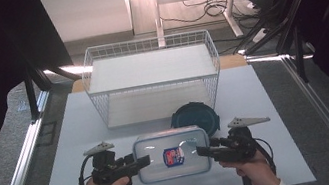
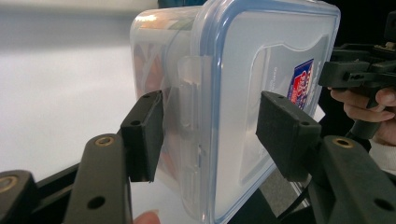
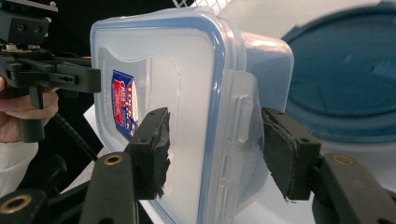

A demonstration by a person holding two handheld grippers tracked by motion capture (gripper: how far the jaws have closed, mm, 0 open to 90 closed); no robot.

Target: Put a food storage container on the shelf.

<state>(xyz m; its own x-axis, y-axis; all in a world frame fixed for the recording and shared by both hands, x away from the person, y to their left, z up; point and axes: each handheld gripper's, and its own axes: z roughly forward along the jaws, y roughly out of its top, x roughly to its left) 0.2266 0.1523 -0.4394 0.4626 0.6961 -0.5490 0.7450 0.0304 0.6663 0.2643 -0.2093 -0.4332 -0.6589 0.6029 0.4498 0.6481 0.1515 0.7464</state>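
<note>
A clear rectangular food box (image 1: 173, 154) with a blue-sealed lid and a red-and-blue sticker lies on the white table (image 1: 76, 153), near its front edge. My left gripper (image 1: 144, 161) stands open at the box's left end. In the left gripper view its jaws straddle the side latch of the box (image 2: 243, 93), one beside the wall, the other off the lid. My right gripper (image 1: 201, 151) stands open at the right end. Its jaws likewise straddle that end's latch on the box (image 3: 187, 93). Each hand holds its gripper from below.
A dark blue round lid (image 1: 194, 118) lies just behind the box, seen large as the blue lid (image 3: 345, 79) in the right gripper view. A white wire basket (image 1: 151, 85) with a shelf stands at the table's back. Bare table lies left and right of the grippers.
</note>
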